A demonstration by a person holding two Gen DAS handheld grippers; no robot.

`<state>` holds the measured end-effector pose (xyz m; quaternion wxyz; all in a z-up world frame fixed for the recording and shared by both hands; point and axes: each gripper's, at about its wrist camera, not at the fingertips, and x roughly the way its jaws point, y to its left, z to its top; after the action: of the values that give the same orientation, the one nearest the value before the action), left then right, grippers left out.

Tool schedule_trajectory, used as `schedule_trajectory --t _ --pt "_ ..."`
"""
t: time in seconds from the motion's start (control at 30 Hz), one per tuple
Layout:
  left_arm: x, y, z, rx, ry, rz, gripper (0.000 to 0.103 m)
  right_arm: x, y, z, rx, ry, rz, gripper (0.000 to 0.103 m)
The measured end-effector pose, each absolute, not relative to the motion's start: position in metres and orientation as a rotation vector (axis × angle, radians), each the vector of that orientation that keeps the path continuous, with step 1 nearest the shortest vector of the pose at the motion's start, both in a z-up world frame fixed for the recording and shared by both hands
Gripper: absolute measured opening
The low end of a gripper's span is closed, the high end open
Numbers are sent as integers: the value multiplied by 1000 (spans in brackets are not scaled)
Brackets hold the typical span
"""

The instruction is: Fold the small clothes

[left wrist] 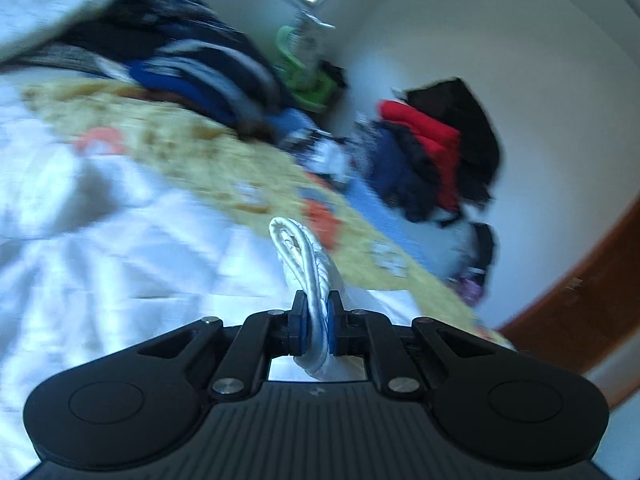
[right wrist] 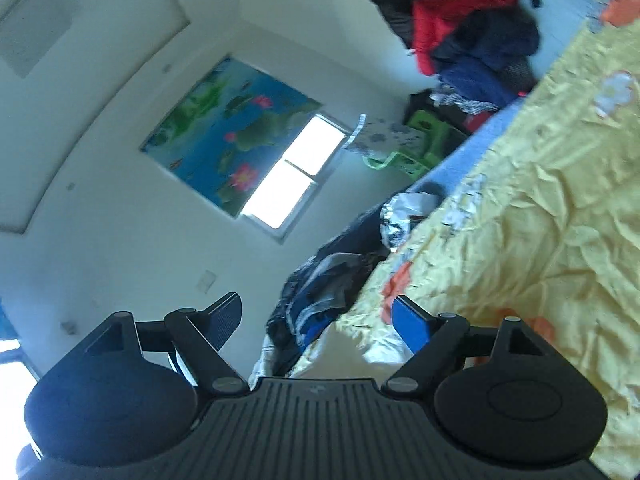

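Observation:
My left gripper (left wrist: 318, 314) is shut on a bunched fold of a white garment (left wrist: 302, 252). The rest of that white garment (left wrist: 100, 240) spreads over the left of the left wrist view, on the yellow flowered bedsheet (left wrist: 192, 148). My right gripper (right wrist: 320, 316) is open and empty, tilted, above the edge of the same yellow bedsheet (right wrist: 540, 220). A white piece of cloth (right wrist: 348, 348) lies just below its jaws; I cannot tell whether it is the same garment.
A pile of dark blue and striped clothes (left wrist: 192, 60) lies at the bed's far side and also shows in the right wrist view (right wrist: 320, 280). Red and black clothes (left wrist: 440, 148) hang on the wall. A green stool (right wrist: 416, 148) stands by the window (right wrist: 296, 172). A wooden door (left wrist: 592, 284) is right.

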<state>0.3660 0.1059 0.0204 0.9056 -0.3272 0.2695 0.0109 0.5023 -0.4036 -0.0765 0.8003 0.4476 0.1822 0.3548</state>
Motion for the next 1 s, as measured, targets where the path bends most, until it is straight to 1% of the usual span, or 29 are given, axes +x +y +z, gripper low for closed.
schedule_trajectory --t 0.17,0.23,0.3,0.6,0.73,0.83,0.87,0.9,0.93,0.97,1.0 --pt "352 132 2 -671 583 158 9 509 -387 -82 954 457 761 83" --pt "348 137 -3 -653 596 188 9 511 -374 -84 947 487 771 89" --pt "348 138 -7 -649 621 199 9 513 -360 -88 944 529 795 90" --pt "367 148 -17 -493 711 308 9 525 -306 -120 815 808 713 94" --pt "384 150 -40 -434 868 392 9 526 -301 -129 796 817 724 93" --pt "385 144 -50 -409 889 414 15 526 -299 -130 777 807 738 94" --pt "384 144 -49 -409 889 425 23 526 -298 -130 774 804 738 95" --pt "381 144 -45 -419 890 446 28 526 -299 -129 774 802 738 96" --pt "376 146 -40 -436 883 474 38 526 -299 -129 777 801 739 96" --pt "370 148 -34 -449 858 509 45 526 -301 -128 784 800 736 96" --pt "361 146 -24 -450 807 556 47 527 -302 -127 796 798 731 96"
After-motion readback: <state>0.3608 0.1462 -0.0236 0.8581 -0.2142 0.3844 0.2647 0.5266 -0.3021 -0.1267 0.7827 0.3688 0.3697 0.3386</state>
